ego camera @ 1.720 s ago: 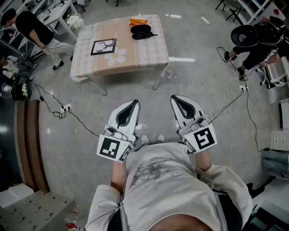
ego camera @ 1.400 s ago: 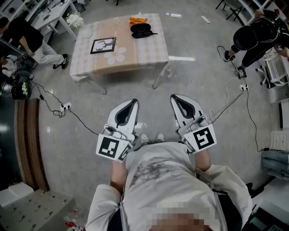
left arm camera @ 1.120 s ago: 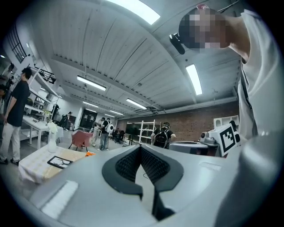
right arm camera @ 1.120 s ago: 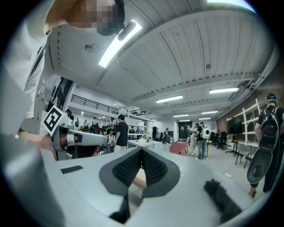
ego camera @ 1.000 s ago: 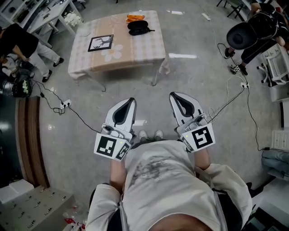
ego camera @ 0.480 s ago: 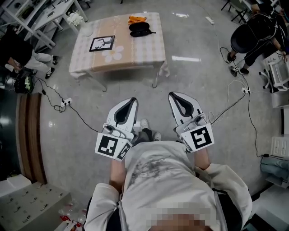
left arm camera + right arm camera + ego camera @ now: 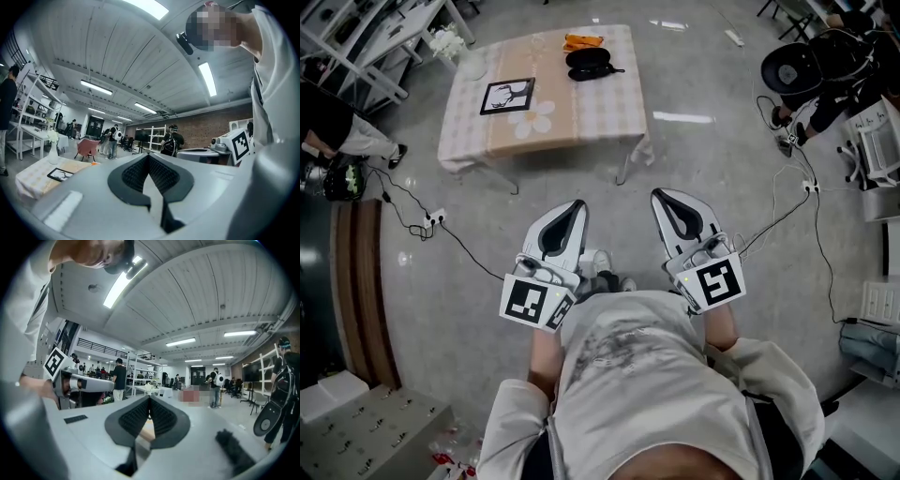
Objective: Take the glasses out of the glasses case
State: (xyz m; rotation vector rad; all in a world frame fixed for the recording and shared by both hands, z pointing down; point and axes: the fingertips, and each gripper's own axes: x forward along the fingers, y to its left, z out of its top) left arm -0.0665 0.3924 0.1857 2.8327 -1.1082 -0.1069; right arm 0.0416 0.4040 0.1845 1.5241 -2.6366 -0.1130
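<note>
Glasses case: a black glasses case [image 7: 591, 63] lies on the table [image 7: 609, 112], close to the far edge and somewhat right of its middle; at this distance I cannot tell whether the lid is up, and no glasses can be made out.
Beside the case: an orange object [image 7: 583, 41] lies just behind it, right at the far edge; a thin dark strap pokes out of the case towards the right edge.
Rest of the table: a checked cloth with a pale flower print covers it; a dark picture frame [image 7: 507, 96] lies flat left of the middle, well apart from the case; a clear vase [image 7: 53, 153] holding white flowers stands near the far left corner.
Left gripper: the left gripper [image 7: 578, 203] is held low in front of the person's body, over the floor, well short of the table's near edge and pointing towards it; its fingers are pressed together at the tips, and nothing sits between them.
Right gripper: the right gripper [image 7: 659, 193] is level with the left one and apart from it, and is also aimed at the table; its fingers are clenched tip to tip on nothing.
Marker cubes: one rides at the rear of each gripper, against the person's light shirt.
Floor: grey and glossy; the person's shoes [image 7: 605, 281] show between the two grippers; black cables run from a power strip [image 7: 437, 217] left of the table, and more cables trail away on the right.
Others: a person in black [image 7: 811, 75] is at the far right, and another stands at the left edge.
</note>
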